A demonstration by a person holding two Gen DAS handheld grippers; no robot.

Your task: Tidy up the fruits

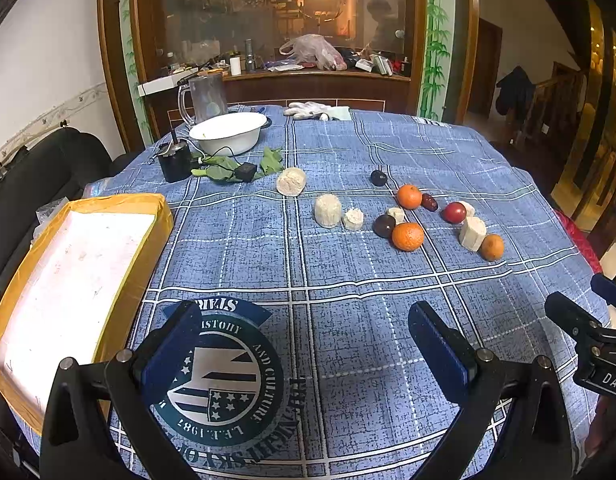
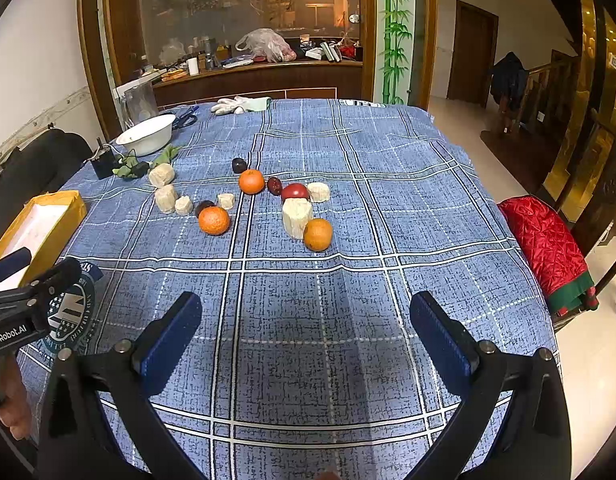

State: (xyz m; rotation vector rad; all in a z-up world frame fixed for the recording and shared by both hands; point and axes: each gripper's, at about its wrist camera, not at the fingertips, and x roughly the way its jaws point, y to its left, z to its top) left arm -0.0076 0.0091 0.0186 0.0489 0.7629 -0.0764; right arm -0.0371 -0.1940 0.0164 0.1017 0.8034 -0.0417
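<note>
Fruits lie loose in the middle of the blue plaid tablecloth: three oranges (image 2: pixel 214 220) (image 2: pixel 318 234) (image 2: pixel 251 181), a red apple (image 2: pixel 294 191), dark plums (image 2: pixel 239 165), a red date (image 2: pixel 274 185) and several pale sugarcane chunks (image 2: pixel 296 217). They also show in the left wrist view, such as an orange (image 1: pixel 407 236) and the apple (image 1: pixel 454 212). My left gripper (image 1: pixel 303 344) is open and empty near the table's front, beside a yellow-rimmed box (image 1: pixel 71 280). My right gripper (image 2: pixel 308 332) is open and empty, well short of the fruits.
A white bowl (image 1: pixel 227 132), glass mug (image 1: pixel 205 98), black device with cable (image 1: pixel 173 162), green leaves (image 1: pixel 271 158) and white gloves (image 1: pixel 312 111) sit at the far side. A red quilted cushion (image 2: pixel 548 248) lies off the table's right edge. A black sofa is on the left.
</note>
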